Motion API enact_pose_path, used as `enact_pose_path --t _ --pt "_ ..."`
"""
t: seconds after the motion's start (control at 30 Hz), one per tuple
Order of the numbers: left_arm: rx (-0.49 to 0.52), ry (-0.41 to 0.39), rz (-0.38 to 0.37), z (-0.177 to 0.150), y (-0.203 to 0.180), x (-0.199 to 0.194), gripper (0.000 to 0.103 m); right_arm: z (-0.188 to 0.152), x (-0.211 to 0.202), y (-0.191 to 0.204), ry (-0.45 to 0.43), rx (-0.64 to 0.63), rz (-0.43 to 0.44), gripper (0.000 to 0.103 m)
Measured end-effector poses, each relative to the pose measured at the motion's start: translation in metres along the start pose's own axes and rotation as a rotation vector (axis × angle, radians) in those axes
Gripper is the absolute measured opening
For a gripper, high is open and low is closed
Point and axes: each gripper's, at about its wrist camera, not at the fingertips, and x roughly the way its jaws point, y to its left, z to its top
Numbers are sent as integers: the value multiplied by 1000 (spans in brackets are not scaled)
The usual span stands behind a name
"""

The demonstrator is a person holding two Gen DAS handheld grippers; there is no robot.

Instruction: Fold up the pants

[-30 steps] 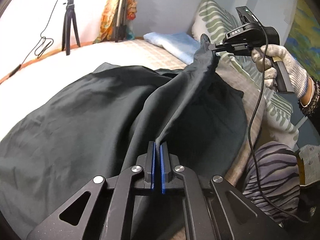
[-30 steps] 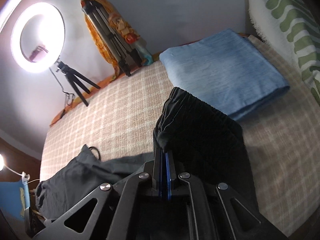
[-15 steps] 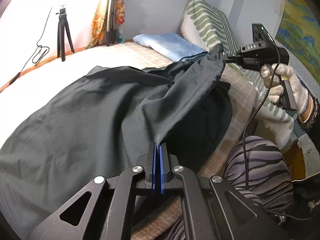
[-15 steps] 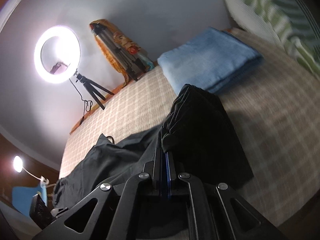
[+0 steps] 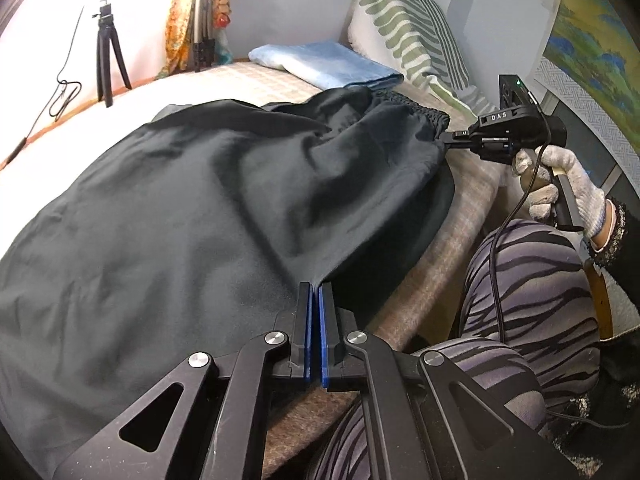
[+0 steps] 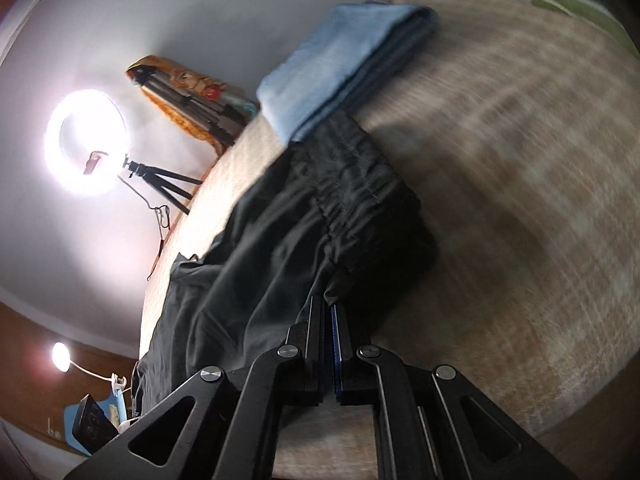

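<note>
Folded blue towel [image 5: 332, 62] lies just behind the waistband, striped pillow [image 5: 408, 32] beside it, ring light [image 6: 86, 148] on a tripod further back. "DAS" printed on right gripper [image 5: 448, 138] – pressed together on the black pants [image 5: 200, 208] waistband corner. Left gripper [image 5: 314, 292] pinches a near edge – pants spread over the bed [image 6: 520, 160].

Spread across the bed [image 5: 472, 184]: the pants [image 5: 180, 208], waistband end near the bed's front edge. Behind the pants, a folded towel [image 5: 328, 62]; right of that, a pillow [image 5: 404, 36] against the wall. Far left, a small tripod [image 5: 108, 52].
</note>
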Motion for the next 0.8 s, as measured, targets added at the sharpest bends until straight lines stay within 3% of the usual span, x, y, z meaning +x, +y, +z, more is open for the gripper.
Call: enact_pose_path --t 0.1,0.2,0.23,0.6,0.73,0.8 --pt "-11 1 -1 -1 1 0 1 -2 -1 -7 4 17 4 12" --pt "-27 7 -7 -2 3 2 1 -1 -8 -17 -30 35 -11 54" --pt "-30 10 -9 -2 3 2 1 -1 -10 -20 -42 47 -15 56" --pt "-26 15 -3 -3 0 -1 1 16 4 -37 -133 155 97 56" --pt "-34 15 1 -4 2 -1 1 20 13 -38 -140 182 84 30" --pt "-40 13 -1 -4 3 -1 1 18 13 -37 -157 191 78 25"
